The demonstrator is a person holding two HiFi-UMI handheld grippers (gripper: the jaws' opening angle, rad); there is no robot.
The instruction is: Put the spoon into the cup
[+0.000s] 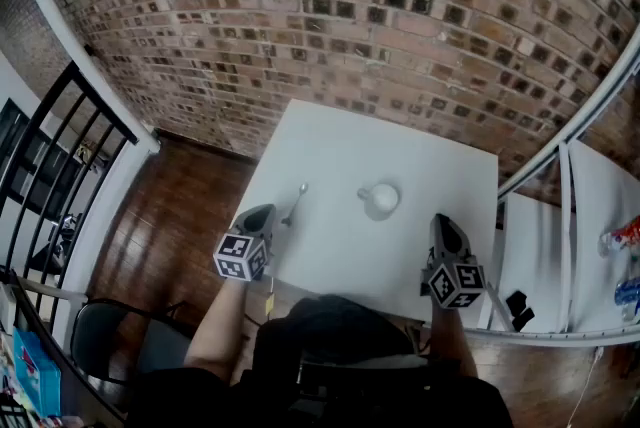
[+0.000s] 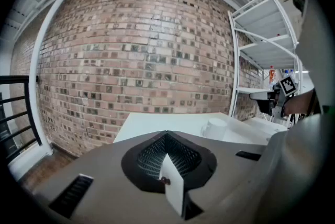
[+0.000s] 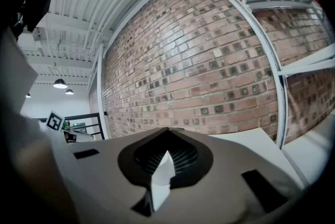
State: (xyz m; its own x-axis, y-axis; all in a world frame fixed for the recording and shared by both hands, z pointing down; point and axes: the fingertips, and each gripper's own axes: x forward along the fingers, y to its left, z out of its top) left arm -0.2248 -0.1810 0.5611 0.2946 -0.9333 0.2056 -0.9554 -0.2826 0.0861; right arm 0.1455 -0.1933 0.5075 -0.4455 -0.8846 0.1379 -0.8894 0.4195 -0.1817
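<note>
Left claw [image 1: 266, 212] and right claw [image 1: 444, 222] closed, held nearly level.

Spoon [image 1: 295, 203]: slim, metallic, laid flat on the left part of the white table [image 1: 400, 256]. It is set lengthwise from the near edge toward the far edge, slightly slanted (bowl end too small to be told).

Cup [image 1: 381, 199]: white, upright, mouth upward, small handle seen at its left. It is placed right of the spoon, near it but apart.

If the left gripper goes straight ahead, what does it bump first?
Probably nothing soon: the left gripper aims along the table, left of the spoon; beyond is the brick wall. Depth is unclear.
</note>
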